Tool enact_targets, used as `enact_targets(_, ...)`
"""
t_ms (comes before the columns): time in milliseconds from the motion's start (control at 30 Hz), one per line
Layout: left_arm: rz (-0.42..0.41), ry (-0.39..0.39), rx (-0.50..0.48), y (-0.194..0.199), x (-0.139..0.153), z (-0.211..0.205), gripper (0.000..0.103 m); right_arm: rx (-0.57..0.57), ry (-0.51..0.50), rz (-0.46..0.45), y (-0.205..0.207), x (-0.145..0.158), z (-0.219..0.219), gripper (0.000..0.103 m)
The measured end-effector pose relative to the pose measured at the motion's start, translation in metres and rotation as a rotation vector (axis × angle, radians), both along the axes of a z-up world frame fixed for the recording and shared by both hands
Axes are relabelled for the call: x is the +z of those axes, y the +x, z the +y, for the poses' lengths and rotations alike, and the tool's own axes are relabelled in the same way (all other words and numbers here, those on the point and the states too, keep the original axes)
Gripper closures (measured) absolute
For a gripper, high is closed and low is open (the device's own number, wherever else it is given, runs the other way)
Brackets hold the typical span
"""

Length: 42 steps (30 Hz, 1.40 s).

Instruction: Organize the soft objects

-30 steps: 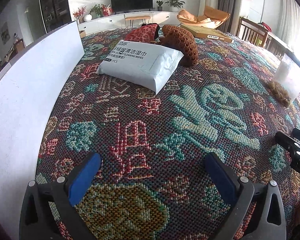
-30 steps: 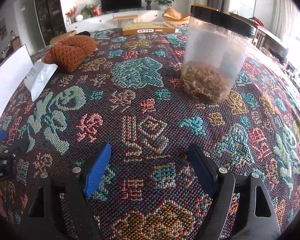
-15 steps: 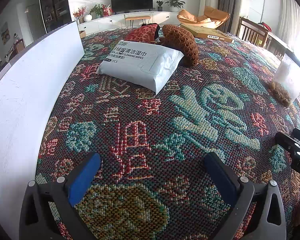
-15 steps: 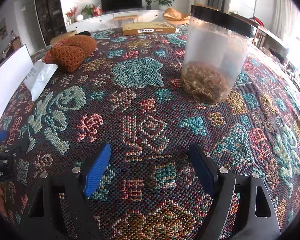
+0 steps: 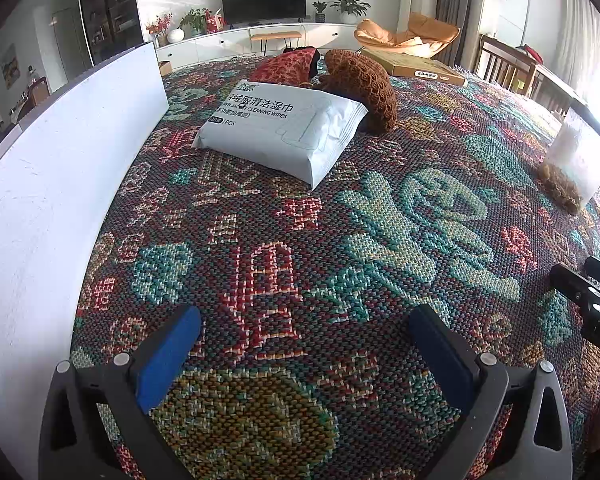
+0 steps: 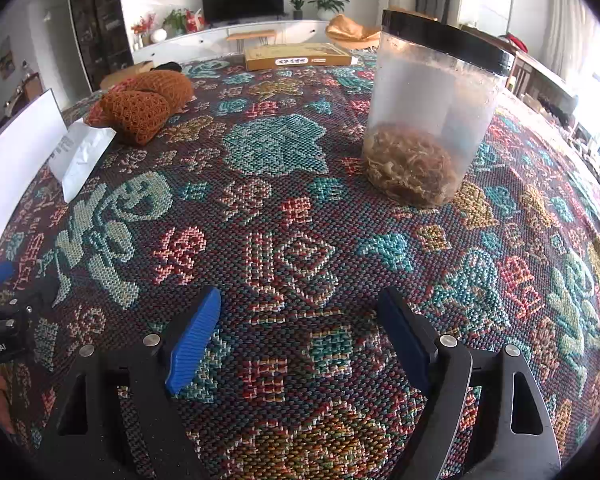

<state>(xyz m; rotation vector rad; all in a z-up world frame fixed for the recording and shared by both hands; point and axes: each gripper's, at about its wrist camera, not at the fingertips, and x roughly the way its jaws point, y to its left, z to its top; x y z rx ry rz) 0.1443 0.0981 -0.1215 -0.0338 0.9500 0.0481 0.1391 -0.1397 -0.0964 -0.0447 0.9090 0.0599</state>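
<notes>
A white pack of cleaning wipes (image 5: 284,132) lies flat on the patterned woven cloth (image 5: 340,240), ahead of my left gripper (image 5: 304,340), which is open and empty. A brown crocheted soft item (image 5: 364,88) leans against the pack's far side, with a red patterned soft item (image 5: 288,66) behind it. In the right wrist view the brown crocheted item (image 6: 144,108) and the wipes pack (image 6: 80,156) are at the far left. My right gripper (image 6: 300,328) is open and empty, low over the cloth.
A clear plastic jar with a black lid (image 6: 428,120), holding brown dried matter, stands ahead-right of the right gripper; it also shows in the left wrist view (image 5: 576,164). A white board (image 5: 60,184) stands along the left edge. A flat cardboard box (image 6: 300,56) lies at the back.
</notes>
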Motion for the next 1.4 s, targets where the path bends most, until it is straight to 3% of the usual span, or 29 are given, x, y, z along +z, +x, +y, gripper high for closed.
enact_targets(1400, -0.001, 0.0, 0.002, 0.0002, -0.0001, 0.0005, 0.0, 0.0, 0.003, 0.001, -0.0005, 0.0004, -0.0001, 0.018)
